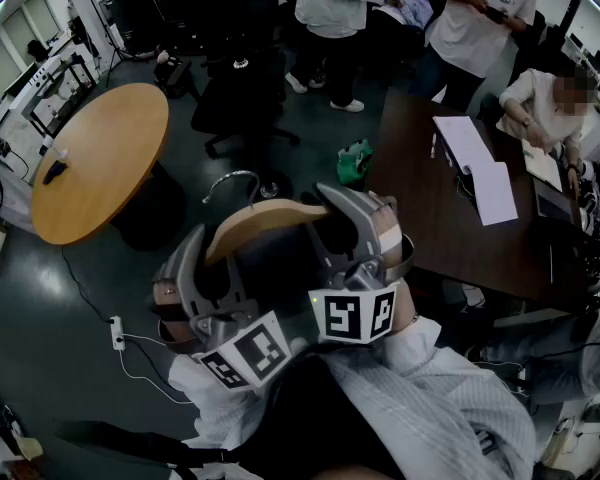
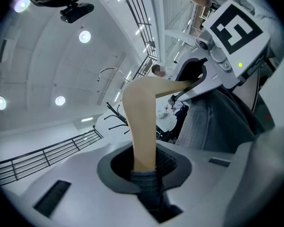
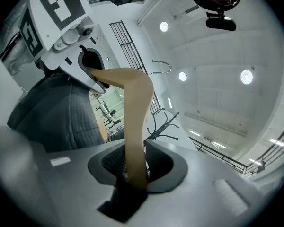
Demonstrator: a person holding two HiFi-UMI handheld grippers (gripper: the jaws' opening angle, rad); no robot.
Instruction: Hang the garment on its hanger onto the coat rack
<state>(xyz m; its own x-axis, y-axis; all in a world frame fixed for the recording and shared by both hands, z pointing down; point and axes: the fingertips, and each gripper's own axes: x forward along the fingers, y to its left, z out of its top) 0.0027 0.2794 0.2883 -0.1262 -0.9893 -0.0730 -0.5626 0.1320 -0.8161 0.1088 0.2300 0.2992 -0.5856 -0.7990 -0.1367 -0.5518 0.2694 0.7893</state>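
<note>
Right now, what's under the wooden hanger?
A dark grey garment drapes from the wooden hanger. The left gripper and right gripper each clamp one arm of it. In the head view the grippers cover most of the garment; its lower part cannot be seen.

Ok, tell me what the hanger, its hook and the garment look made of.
The hanger: likely wood, pale tan, smooth matt face, flat curved bar. The hook: metal, thin bent rod with a silvery glint. The garment: grey woven cloth, fine stripes, soft folds; fibre can't be told.
</note>
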